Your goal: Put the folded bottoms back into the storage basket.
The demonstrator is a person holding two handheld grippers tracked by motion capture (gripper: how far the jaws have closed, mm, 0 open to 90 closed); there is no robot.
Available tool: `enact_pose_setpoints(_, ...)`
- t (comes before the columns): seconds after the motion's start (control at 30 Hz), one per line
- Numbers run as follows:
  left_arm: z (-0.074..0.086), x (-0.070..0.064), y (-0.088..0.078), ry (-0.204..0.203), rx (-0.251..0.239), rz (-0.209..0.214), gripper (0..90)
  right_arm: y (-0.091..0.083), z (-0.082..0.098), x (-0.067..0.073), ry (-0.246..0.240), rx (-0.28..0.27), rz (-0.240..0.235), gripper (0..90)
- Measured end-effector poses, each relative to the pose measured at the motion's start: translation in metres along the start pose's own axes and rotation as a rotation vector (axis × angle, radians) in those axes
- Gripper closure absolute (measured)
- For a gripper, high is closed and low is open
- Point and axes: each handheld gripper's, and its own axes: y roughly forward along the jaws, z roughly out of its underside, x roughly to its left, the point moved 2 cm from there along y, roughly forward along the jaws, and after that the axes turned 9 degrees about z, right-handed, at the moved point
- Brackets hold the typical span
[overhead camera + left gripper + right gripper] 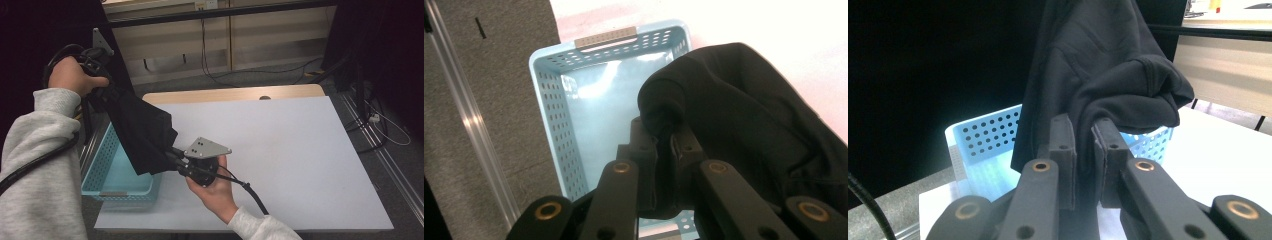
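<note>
— Above the light blue basket [107, 172] at the table's [300, 150] left edge, what are you holding?

— You have the black garment [142, 132] stretched between both tools, off the table. Your left gripper [102, 92], raised high, is clamped on its upper end; your right gripper [175, 159], lower and over the white tabletop, pinches a fold of its bottom end.

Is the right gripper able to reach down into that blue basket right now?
Probably not: the right gripper is clamped on the black garment, which the left gripper also grips, and it hangs over the blue basket.
</note>
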Motion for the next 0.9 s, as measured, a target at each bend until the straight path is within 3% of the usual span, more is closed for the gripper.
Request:
enact_pose_setpoints(0.43,0.0001,-0.0004,0.0059,-0.005,-0.002,-0.003,83.6,0.0005,0.0017,0.0020,-0.005,0.000,-0.002,81.1)
enact_pose_setpoints(0.9,0.0039,0.0076,0.0066,-0.015,-0.004,-0.003,83.6,0.0052,0.0046,0.0063,-0.012,0.011,-0.014,81.0)
